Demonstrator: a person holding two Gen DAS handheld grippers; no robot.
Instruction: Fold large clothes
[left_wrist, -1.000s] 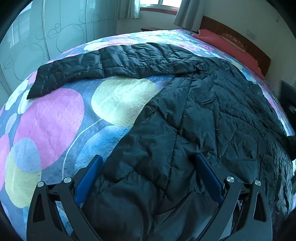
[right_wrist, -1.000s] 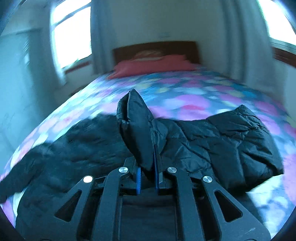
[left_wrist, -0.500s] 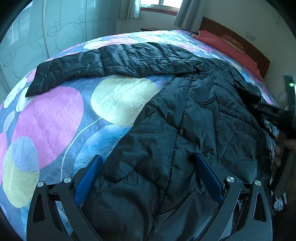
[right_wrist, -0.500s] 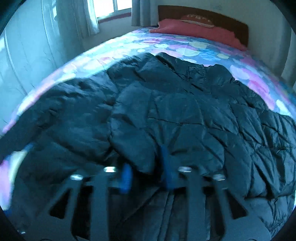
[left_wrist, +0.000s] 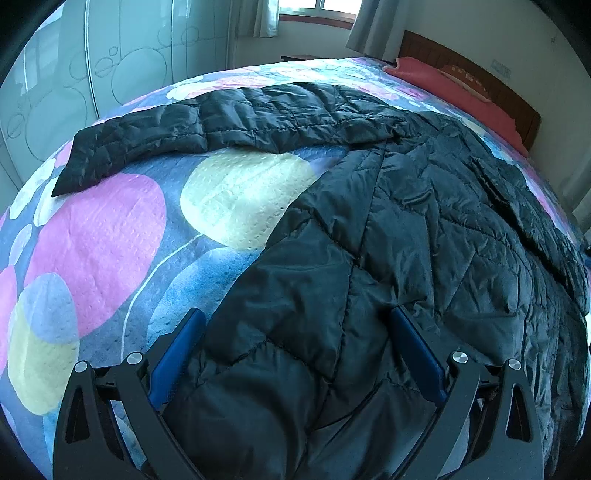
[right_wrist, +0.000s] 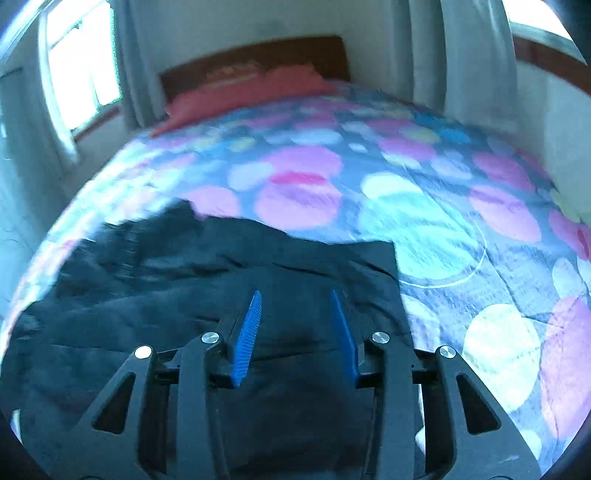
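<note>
A large black quilted jacket (left_wrist: 424, 229) lies spread on the bed. One sleeve (left_wrist: 177, 136) stretches out to the left across the bedspread; the other side lies folded over the body at the right. My left gripper (left_wrist: 295, 321) is wide open, its blue pads either side of the jacket's lower edge, holding nothing. In the right wrist view, which is blurred, the jacket (right_wrist: 184, 280) lies below my right gripper (right_wrist: 295, 299), which is open and empty above it.
The bed has a bedspread (left_wrist: 99, 251) with coloured circles. A red pillow (left_wrist: 454, 88) and wooden headboard (left_wrist: 480, 74) are at the far end. A wardrobe (left_wrist: 74, 81) with glass doors stands to the left. Curtained windows (right_wrist: 74, 74) flank the bed.
My right gripper has let go of the jacket fold it held raised, opened, and swung away to the right. The fold now lies on the jacket's body. My left gripper has stayed still.
</note>
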